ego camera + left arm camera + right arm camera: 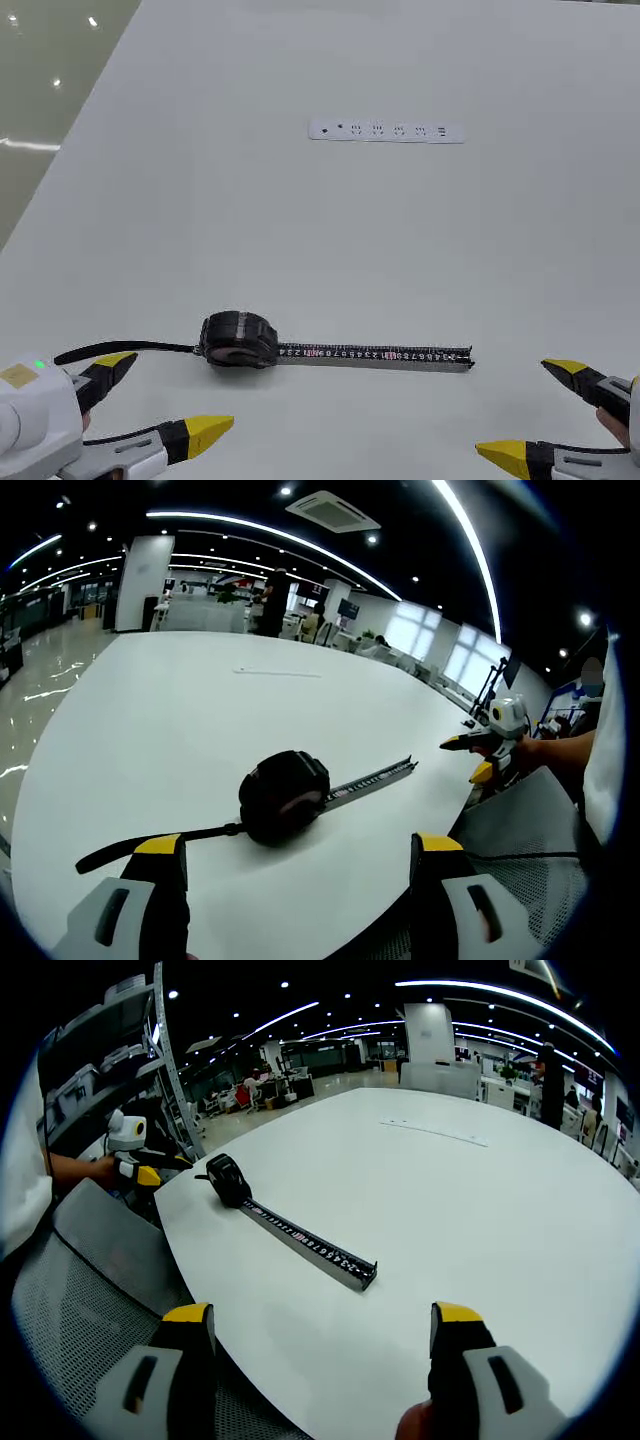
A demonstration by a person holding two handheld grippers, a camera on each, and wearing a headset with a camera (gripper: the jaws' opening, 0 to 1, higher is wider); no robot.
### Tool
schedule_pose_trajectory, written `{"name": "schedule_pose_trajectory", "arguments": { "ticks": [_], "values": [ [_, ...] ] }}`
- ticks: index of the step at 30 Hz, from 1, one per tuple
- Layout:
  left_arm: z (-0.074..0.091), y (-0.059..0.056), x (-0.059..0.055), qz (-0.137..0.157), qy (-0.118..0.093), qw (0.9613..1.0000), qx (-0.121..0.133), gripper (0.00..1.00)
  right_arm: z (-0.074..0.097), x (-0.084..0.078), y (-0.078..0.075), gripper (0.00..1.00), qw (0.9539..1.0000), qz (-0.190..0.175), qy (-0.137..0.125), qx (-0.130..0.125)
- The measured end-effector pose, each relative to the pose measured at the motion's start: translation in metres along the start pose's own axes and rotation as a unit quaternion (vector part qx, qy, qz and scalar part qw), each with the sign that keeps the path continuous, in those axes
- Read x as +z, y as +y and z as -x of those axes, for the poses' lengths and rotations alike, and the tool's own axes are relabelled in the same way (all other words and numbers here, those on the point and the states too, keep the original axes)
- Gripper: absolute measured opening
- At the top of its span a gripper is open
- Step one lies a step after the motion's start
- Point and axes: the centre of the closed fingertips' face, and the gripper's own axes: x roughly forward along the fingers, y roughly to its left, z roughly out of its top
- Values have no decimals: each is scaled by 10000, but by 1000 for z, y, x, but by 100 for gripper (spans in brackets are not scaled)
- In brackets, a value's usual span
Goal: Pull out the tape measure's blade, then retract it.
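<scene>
Left hand-held gripper & right hand-held gripper wide open, empty — tape measure blade out on surface; retract pending.

1. The left gripper has a rounded white housing with a small green light and a tan sticker.
2. Both it and the right gripper have black jaws with pointed yellow tips, on pale grey bases.
3. The person wears a white short sleeve.
</scene>
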Motion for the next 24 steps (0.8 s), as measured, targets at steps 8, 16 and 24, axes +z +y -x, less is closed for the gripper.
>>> {"name": "schedule_pose_trajectory", "arguments": {
  "ticks": [8,16,24],
  "values": [
    [-8,-6,2,60,108,9999,-76,88,-3,2,4,90,10000,-28,-28,57],
    [-21,-11,8,66,183,9998,-99,87,-3,2,5,89,9999,-53,-32,80],
    [-34,-20,11,41,299,9993,-221,85,-4,4,6,89,9999,-98,-65,107]
  ]
}}
